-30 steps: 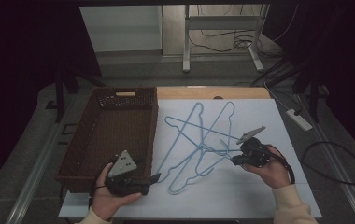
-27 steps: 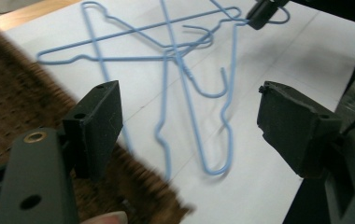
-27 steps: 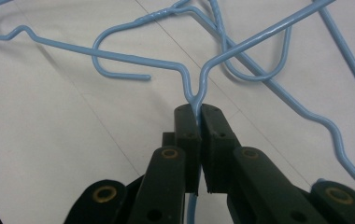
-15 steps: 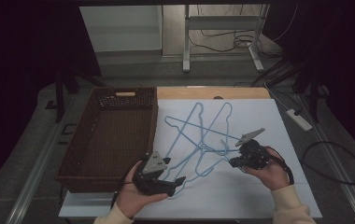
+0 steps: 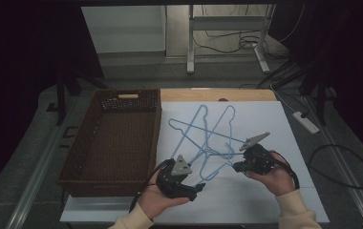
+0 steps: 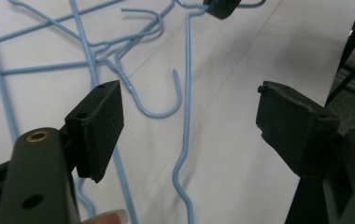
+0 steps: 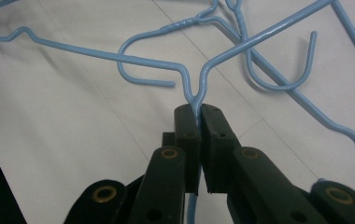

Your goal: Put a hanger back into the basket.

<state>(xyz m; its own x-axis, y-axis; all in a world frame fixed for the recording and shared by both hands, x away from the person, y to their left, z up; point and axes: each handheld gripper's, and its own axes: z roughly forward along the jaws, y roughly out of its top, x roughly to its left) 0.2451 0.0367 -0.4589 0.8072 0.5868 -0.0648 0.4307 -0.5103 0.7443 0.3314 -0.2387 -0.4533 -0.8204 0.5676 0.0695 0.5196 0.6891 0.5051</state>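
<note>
High view: blue wire hangers (image 5: pixel 208 138) tangled on white table (image 5: pixel 265 200), none in wicker basket (image 5: pixel 117 138) beside. Right gripper (image 7: pixel 198 109) pinching one hanger's wire; left gripper (image 6: pixel 189 116) spread near hooks, nothing gripped. Untangling barely begun; transfer looks undone.

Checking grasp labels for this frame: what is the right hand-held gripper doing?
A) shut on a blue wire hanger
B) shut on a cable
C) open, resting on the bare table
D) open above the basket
A: in the right gripper view the right hand-held gripper has its jaws pressed together on the wire of a blue hanger, which runs in between the pads; the high view puts it at the hangers on the white table, away from the basket.
</note>
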